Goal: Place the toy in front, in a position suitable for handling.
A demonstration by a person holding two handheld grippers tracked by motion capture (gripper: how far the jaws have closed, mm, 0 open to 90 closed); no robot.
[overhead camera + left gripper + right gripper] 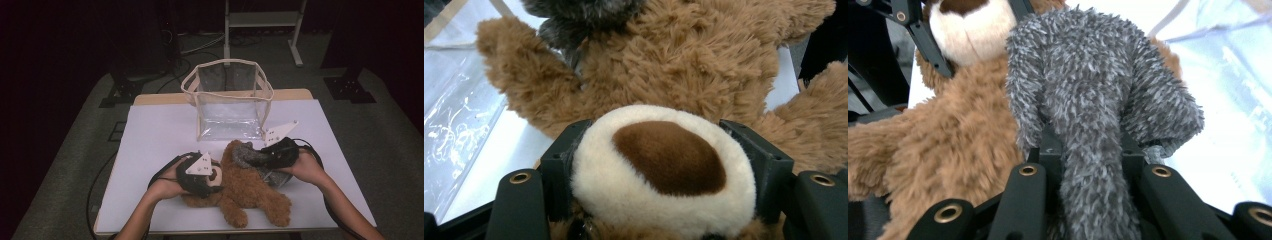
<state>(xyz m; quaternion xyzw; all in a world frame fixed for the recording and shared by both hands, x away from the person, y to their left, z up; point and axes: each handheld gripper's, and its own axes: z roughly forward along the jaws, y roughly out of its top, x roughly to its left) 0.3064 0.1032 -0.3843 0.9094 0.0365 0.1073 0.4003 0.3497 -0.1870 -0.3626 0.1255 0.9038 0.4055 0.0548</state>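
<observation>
Currently 2 fluffy toys lie lower centre: brown plush bear, muzzle clamped by left gripper; grey plush scarf pinched by right gripper; clear plastic bag behind, unfilled.

A: What is carrying the things here?

B: A white table is standing on a grey floor, with a strip of wood showing at its far edge.

A: And what is lying on it?

B: A clear bag with a beige trim is standing open near the far edge. A brown teddy bear is lying near the front edge, well apart from it.
</observation>
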